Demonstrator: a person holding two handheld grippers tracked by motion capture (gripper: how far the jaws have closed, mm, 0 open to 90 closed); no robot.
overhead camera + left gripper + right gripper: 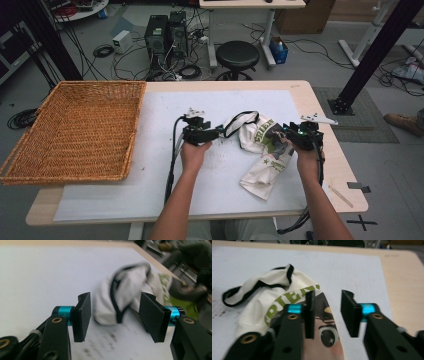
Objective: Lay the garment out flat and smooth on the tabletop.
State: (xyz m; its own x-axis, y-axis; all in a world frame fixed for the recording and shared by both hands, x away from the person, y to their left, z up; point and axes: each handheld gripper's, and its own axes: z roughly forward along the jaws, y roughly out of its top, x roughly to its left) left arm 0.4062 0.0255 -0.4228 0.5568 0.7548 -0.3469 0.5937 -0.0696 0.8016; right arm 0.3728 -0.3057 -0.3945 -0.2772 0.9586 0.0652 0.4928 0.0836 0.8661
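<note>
A shallow woven wicker basket is seen with nothing in it at the table's left end, well apart from the crumpled white, black-trimmed T-shirt with green lettering, which lies on the white sheet between the grippers. In the left gripper view, the left gripper is shown open, with the shirt's black-edged fold beyond its pads, unheld. In the right gripper view, a cartoon eye print is revealed under the right gripper, whose jaws stand apart, gripping nothing.

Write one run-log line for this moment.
left tool: open | right tool: open | shirt: crumpled on table, unheld | basket: left
</note>
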